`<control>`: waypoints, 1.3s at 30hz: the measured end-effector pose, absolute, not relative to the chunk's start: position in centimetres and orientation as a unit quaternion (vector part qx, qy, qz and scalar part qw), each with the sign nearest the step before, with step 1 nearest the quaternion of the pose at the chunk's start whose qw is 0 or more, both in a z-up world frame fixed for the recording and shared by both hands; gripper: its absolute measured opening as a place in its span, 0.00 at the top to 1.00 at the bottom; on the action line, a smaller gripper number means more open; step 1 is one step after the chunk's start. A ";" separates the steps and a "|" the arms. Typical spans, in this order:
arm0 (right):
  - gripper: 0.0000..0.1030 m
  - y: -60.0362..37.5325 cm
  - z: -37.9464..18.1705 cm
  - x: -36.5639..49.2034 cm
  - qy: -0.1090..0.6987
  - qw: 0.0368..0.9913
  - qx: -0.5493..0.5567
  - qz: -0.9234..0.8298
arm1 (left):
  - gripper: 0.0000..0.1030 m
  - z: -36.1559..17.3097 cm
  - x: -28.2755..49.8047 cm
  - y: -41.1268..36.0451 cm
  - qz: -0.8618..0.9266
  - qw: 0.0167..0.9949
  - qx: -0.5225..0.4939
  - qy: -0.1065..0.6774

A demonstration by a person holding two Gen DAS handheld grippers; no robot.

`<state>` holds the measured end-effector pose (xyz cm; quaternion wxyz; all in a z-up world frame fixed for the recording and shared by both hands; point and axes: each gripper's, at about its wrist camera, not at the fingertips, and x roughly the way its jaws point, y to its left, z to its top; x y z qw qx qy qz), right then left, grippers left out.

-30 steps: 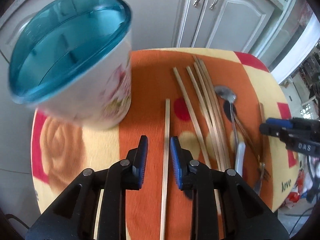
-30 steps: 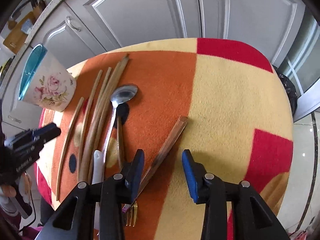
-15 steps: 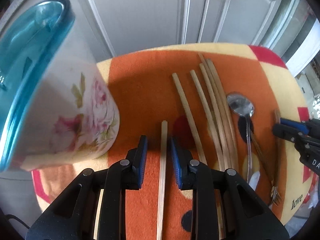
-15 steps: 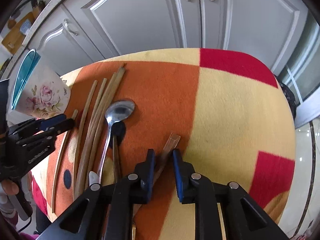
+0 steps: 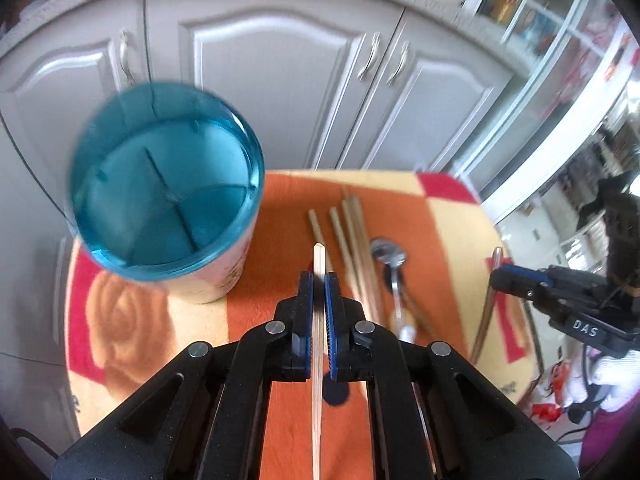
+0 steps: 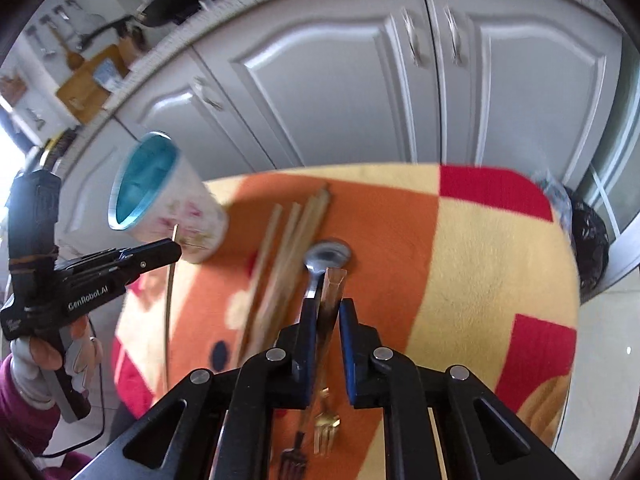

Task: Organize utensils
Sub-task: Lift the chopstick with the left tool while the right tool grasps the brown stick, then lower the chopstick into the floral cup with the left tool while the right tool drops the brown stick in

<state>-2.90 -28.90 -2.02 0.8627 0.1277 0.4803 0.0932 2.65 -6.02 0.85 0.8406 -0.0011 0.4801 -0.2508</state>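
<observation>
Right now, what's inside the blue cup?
The cup looks empty: only blue dividers show inside, no utensils. Its near inner wall is hidden behind the rim.

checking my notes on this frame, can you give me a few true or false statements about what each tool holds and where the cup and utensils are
1. The left tool is shut on a single chopstick. True.
2. The right tool is open and holds nothing. False: it is shut on a fork, gripped by the handle with the tines toward the camera.
3. The cup already holds several chopsticks. False: its blue inside shows dividers but no utensils.
4. A metal spoon lies on the cloth beside the loose chopsticks. True.
5. The cup lies tipped over on its side. False: in the left wrist view it stands upright on the cloth.
</observation>
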 end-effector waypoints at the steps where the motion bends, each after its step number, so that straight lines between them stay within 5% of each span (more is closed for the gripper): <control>1: 0.90 -28.7 -1.5 -3.4 0.475 0.866 0.125 0.095 | 0.96 1.6 2.0 -5.5 -0.256 0.844 -0.003 0.471; 20: 0.91 -25.1 7.7 -9.5 0.389 0.911 0.071 0.113 | 0.96 13.4 -4.6 -0.9 -0.281 0.888 -0.041 0.362; 30: 0.91 -21.5 14.2 -5.1 0.330 0.930 0.038 0.156 | 0.96 20.0 1.0 1.6 -0.201 0.942 -0.056 0.263; 39: 0.91 -17.6 18.3 0.8 0.295 0.935 0.027 0.195 | 0.96 19.1 8.0 2.8 -0.131 0.961 -0.055 0.235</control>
